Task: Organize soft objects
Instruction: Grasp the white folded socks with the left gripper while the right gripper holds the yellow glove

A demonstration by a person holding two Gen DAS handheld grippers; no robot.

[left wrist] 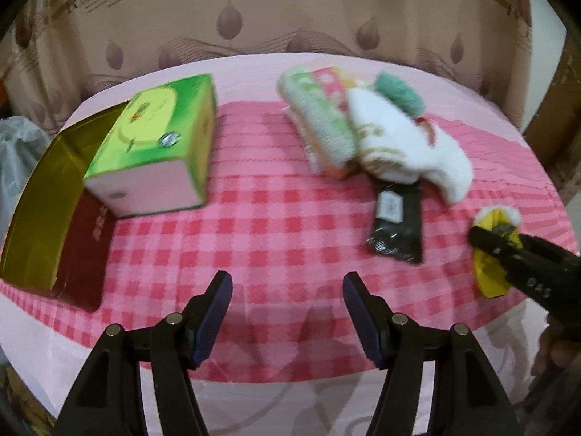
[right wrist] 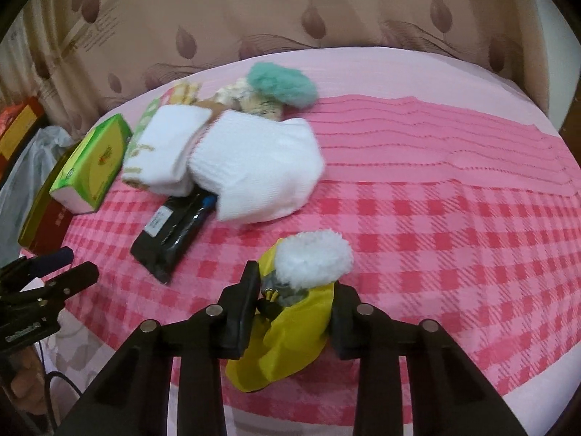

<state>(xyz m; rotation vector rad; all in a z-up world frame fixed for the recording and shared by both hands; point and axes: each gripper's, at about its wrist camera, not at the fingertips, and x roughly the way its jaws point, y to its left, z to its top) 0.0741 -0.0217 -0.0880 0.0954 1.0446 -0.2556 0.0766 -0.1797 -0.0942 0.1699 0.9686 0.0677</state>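
Note:
My right gripper (right wrist: pixel 295 290) is shut on a yellow soft item (right wrist: pixel 290 341) with a white fluffy tuft (right wrist: pixel 312 258), low over the pink checked cloth (right wrist: pixel 435 236). The left wrist view shows the same gripper (left wrist: pixel 479 239) and yellow item (left wrist: pixel 490 283) at the right edge. My left gripper (left wrist: pixel 287 279) stands open over bare cloth, holding nothing. Behind lies a heap of soft things: white socks (right wrist: pixel 254 167), a teal fluffy piece (right wrist: pixel 279 83) and a rolled green-and-pink towel (left wrist: pixel 319 123). A black packet (right wrist: pixel 174 232) sticks out from under the socks.
A green tissue box (left wrist: pixel 159 145) leans on a gold and red box (left wrist: pixel 43 218) at the left edge. A grey plastic bag (left wrist: pixel 18 152) hangs beyond it. A brown patterned curtain (left wrist: pixel 290 11) closes off the back. The cloth's right half (right wrist: pixel 472 181) is bare.

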